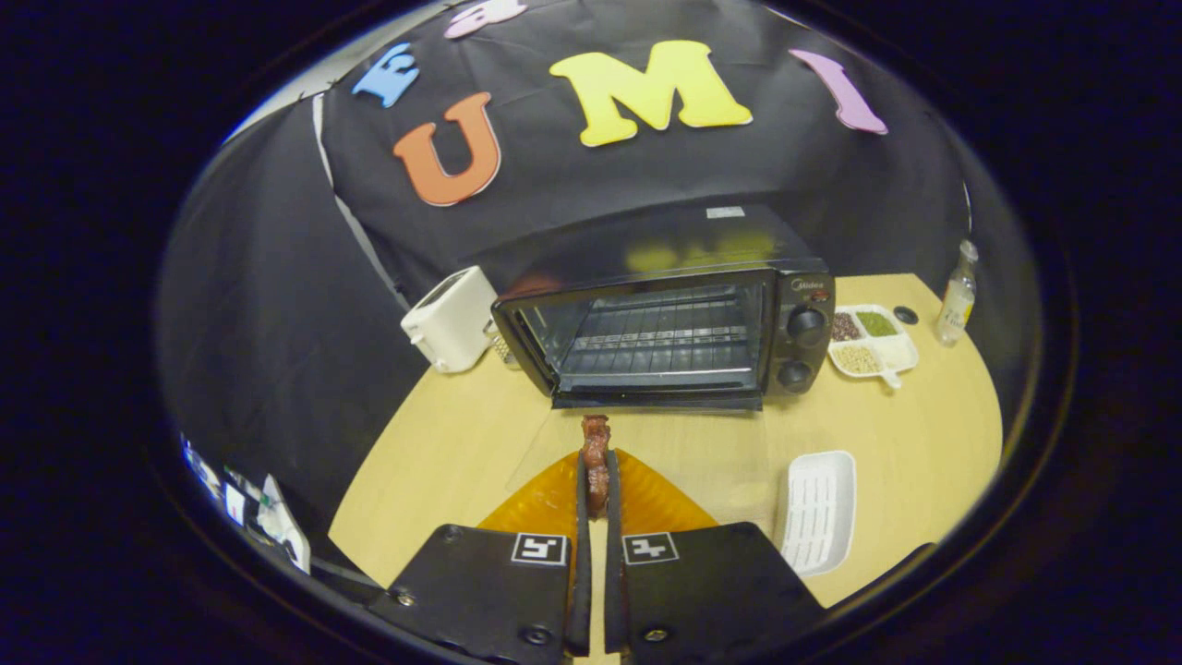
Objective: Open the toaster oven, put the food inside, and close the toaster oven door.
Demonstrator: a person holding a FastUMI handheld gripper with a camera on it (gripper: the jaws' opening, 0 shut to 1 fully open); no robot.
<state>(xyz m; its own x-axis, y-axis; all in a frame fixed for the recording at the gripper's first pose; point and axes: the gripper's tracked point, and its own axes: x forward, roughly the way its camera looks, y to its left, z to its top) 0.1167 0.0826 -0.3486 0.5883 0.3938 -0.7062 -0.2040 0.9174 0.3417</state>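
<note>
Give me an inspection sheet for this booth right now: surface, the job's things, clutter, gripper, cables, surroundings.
Surface: light wooden table, round-edged.
Job's things: toaster oven at the table's back, door down and open, wire rack bare; piece of reddish-brown food between the fingers; orange plate under them.
Clutter: white toaster left of the oven; divided dish of grains, small dark cap and bottle to its right; white ribbed tray right of the fingers.
Gripper: gripper shut on the food, short of the oven's mouth.
Cables: nothing seen.
Surroundings: black cloth wall; papers off the table's left edge.
</note>
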